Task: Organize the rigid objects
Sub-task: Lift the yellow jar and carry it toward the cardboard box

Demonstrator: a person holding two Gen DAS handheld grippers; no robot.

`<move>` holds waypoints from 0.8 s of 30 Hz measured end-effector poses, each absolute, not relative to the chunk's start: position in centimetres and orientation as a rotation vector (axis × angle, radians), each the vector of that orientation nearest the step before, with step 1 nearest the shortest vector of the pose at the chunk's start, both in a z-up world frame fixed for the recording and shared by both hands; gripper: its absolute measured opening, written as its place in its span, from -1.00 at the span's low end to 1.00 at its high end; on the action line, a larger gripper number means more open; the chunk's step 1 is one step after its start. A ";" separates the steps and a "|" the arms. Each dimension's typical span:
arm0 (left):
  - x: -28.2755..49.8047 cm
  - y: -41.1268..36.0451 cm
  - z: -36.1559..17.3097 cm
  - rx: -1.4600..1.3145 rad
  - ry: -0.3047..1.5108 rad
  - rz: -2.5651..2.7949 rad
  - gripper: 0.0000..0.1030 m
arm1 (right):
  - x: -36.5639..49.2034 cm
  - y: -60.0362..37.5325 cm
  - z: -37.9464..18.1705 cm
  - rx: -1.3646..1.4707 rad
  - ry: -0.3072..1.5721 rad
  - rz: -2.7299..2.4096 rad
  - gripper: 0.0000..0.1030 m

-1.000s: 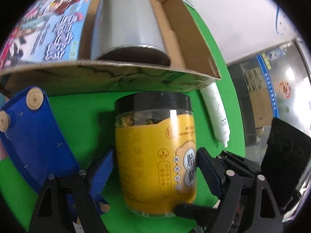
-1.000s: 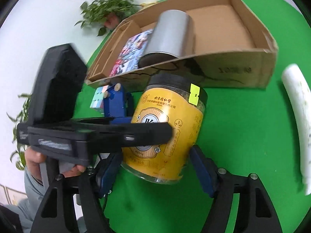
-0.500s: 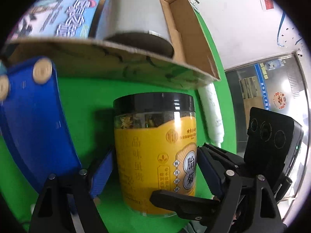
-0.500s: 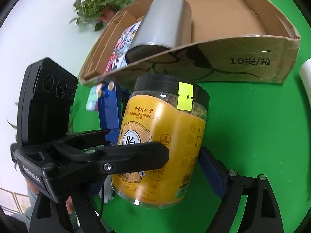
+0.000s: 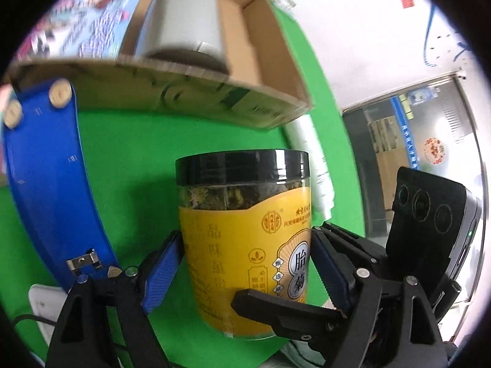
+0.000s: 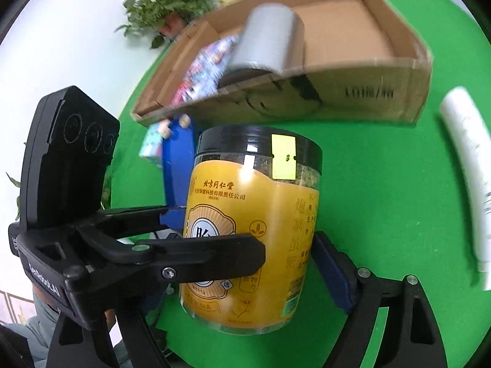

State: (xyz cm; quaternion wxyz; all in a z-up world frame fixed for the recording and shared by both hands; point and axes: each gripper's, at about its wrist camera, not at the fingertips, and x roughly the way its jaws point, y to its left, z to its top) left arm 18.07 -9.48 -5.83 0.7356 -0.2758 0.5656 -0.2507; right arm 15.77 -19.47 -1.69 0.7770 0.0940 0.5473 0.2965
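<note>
A clear jar (image 5: 245,245) with a black lid and a yellow label is upright between both grippers over the green table. My left gripper (image 5: 245,263) is shut on it, its blue pads pressing the jar's left and right sides. My right gripper (image 6: 248,245) grips the same jar (image 6: 251,214) crosswise. Its right pad (image 6: 331,270) lies against the jar's side, while its left pad is hidden behind the left gripper's body (image 6: 122,245). In the left wrist view one right finger (image 5: 276,303) crosses the jar's front. Whether the jar's base touches the table, I cannot tell.
Behind the jar is an open cardboard box (image 5: 184,92) holding a silver can (image 5: 187,18) and a printed pack (image 5: 86,21). A blue plastic piece (image 5: 46,168) lies left of the jar. A white tube (image 6: 466,168) lies to its right. A pastel cube (image 6: 152,144) and a plant (image 6: 172,6) lie farther back.
The right gripper's finger has slid in across the jar's front in the left wrist view. The left gripper has shifted a little with the jar, and the background now blurs.
</note>
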 end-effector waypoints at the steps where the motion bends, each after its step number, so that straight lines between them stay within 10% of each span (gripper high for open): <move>1: 17.8 -9.3 -4.9 -0.603 1.215 -0.552 0.61 | 15.6 -19.4 -0.7 0.196 1.160 0.640 0.61; 24: 21.4 -8.8 8.8 -0.428 0.944 -0.566 0.61 | 18.1 -17.5 15.3 0.057 0.853 0.604 0.60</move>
